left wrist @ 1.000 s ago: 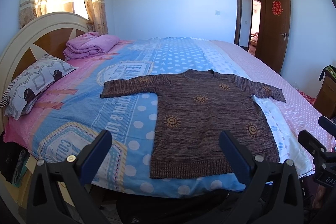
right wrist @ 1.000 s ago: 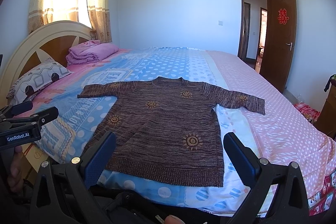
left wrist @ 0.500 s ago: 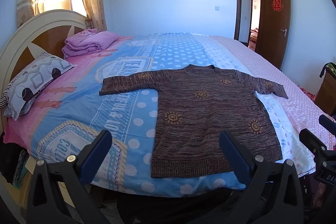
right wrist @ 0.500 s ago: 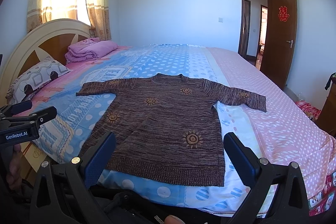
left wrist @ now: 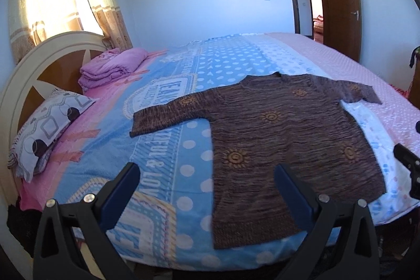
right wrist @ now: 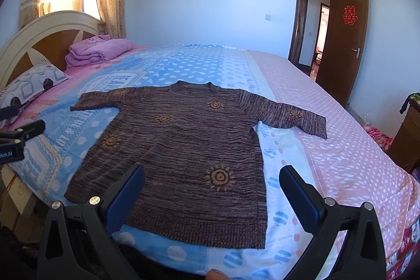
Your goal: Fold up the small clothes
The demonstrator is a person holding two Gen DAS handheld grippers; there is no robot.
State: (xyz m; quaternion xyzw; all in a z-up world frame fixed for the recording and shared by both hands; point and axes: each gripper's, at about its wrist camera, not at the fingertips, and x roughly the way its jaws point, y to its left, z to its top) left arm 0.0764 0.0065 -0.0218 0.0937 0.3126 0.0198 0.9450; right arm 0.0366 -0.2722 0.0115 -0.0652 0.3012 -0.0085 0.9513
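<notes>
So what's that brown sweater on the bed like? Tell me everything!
The brown sweater looks knitted, streaked in darker and lighter brown, with orange sun shapes dotted over it. It lies flat and unfolded on the bed cover, both short sleeves spread out to the sides, neck pointing away, ribbed hem near the bed's edge. Only the cover touches it. The left gripper and right gripper are open in front of it, not holding it.

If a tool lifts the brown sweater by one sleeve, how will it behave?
The brown sweater lies flat against the bedspread, so it is probably floppy and would drape and trail. Its ribbed knit looks grippy, not slippery. The thick weave suggests moderate weight. Both tools, left and right, are open.
</notes>
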